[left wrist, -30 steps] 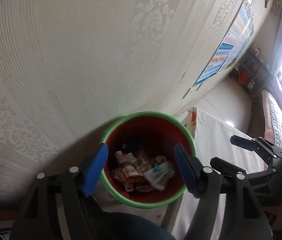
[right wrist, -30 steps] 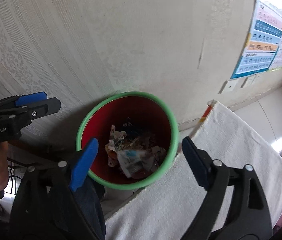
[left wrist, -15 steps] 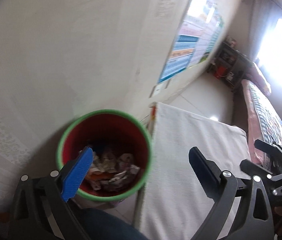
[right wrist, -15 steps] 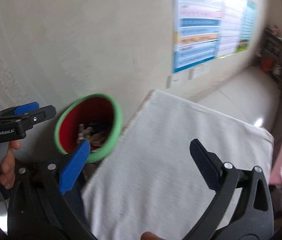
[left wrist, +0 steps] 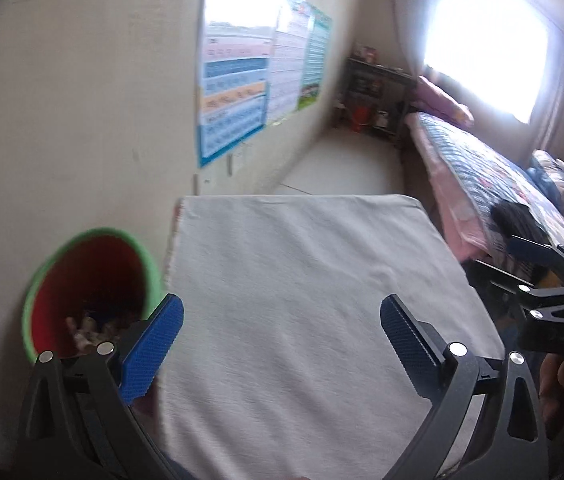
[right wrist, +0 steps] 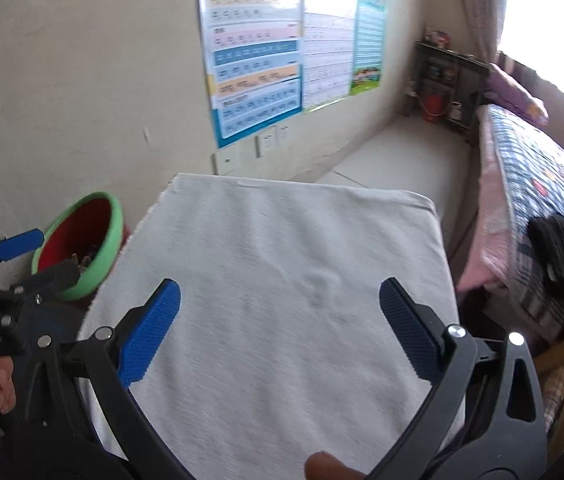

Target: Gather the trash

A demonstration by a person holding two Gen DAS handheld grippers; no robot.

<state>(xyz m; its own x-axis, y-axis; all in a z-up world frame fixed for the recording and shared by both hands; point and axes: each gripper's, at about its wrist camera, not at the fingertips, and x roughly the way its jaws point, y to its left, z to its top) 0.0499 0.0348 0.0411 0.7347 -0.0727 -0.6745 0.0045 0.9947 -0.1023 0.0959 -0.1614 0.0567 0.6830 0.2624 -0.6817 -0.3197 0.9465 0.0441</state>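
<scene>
The left gripper [left wrist: 282, 336] is opening with nothing between its pads; the right gripper [right wrist: 279, 326] hangs released and empty. The bin [left wrist: 89, 292], lower left, holds trash. Scan the bare surface [right wrist: 282, 260] before reaching.

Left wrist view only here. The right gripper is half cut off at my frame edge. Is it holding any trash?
Observer: No. The right gripper is open, with nothing between its pads and only the white cloth beneath it.
Operator: What's on the wall under the poster? It's a blur for me.
Observer: Pale wall plates, in a row just above the cloth's far edge.
</scene>
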